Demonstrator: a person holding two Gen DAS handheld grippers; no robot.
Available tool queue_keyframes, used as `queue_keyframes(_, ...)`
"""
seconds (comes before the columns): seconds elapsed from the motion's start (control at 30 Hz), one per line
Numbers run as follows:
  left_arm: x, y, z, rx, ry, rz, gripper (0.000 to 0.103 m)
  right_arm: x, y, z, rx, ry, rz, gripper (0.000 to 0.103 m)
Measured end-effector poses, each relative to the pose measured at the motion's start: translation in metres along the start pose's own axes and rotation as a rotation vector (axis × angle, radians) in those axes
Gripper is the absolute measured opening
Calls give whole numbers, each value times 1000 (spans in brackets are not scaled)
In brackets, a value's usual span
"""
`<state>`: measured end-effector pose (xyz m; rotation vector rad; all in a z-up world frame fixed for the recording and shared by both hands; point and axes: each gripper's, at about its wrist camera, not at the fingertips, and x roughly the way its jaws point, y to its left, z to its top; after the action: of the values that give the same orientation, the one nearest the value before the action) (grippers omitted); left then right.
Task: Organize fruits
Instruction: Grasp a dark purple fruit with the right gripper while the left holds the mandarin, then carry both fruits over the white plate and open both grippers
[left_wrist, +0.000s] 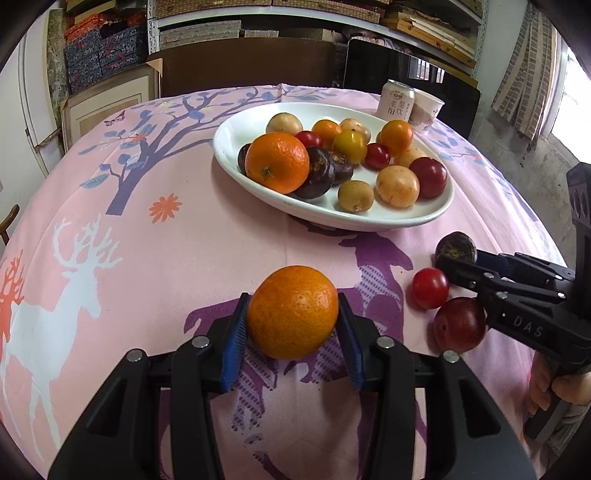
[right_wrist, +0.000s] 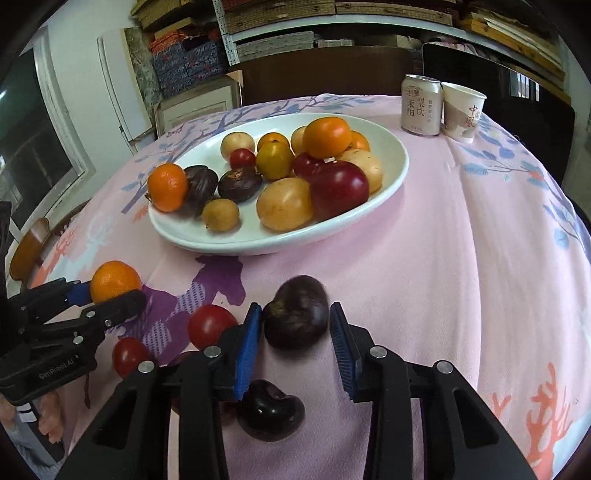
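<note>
An orange sits between the blue pads of my left gripper, which is shut on it just above the pink cloth; the right wrist view shows that orange and gripper at the left. My right gripper is shut on a dark purple fruit, both pads against its sides. From the left wrist view this gripper reaches in from the right with the fruit at its tips. Behind stands a white oval plate heaped with oranges, plums, tomatoes and dark fruits.
Loose on the cloth lie a red tomato, a red plum and another dark fruit under my right gripper. A drink can and paper cup stand behind the plate. A hand grips the right tool.
</note>
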<state>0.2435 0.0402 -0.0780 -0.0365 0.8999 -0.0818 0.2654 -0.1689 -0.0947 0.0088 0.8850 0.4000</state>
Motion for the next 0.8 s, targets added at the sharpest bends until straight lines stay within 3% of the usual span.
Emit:
queue_keyframes(0.23, 0, -1, 0, 5, -16, 0, 44, -8, -1, -3, 5, -40, 6, 36)
queue_keyframes(0.37, -14, 0, 2, -2, -68, -11, 44, -15, 0, -3, 4, -52, 28, 36)
queue_keyframes(0.5, -31, 3, 7, -29, -114, -45, 44, -47, -2, -2, 18, -155, 62, 36)
queue_keyframes(0.63, -36, 3, 30, -23, -117, -47, 44, -68, -10, 5, 58, -222, 94, 36)
queue_keyframes(0.8, -30, 8, 84, -15, -138, -4, 44, -60, 4, 37, -9, -200, 91, 36)
